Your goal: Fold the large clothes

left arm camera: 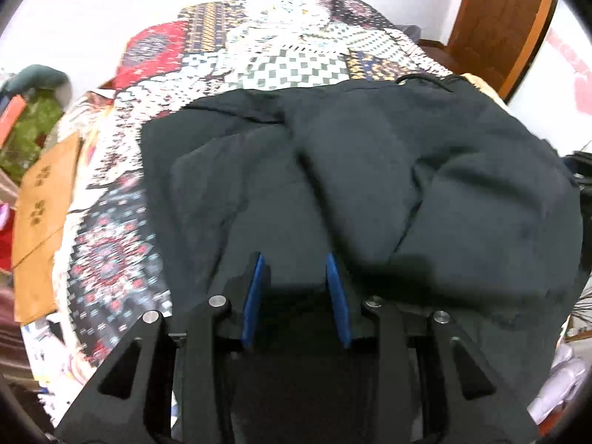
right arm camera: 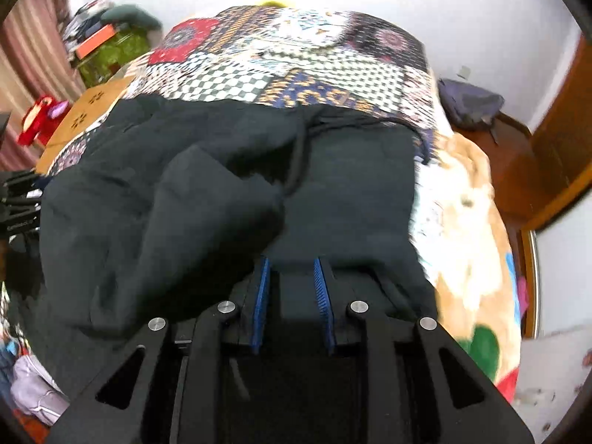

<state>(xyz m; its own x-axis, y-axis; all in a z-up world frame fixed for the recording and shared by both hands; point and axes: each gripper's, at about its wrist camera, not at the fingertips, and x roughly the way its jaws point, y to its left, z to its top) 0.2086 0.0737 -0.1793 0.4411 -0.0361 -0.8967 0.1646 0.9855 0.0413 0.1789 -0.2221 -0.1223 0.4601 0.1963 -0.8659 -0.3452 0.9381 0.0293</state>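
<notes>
Both tongs, left (left arm camera: pixel 296 262) and right (right arm camera: pixel 292 264), gape empty above the black garment (left arm camera: pixel 370 170).

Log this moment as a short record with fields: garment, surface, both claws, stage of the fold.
garment: dark garment with a drawstring, bunched in loose folds
surface: patterned bedspread
left claw: blue pads apart above the cloth, nothing pressed between them
right claw: pads apart, at the garment's near edge, nothing visibly pinched
beside the bed: brown cardboard box
stage: partly folded, not yet flat or neat
</notes>
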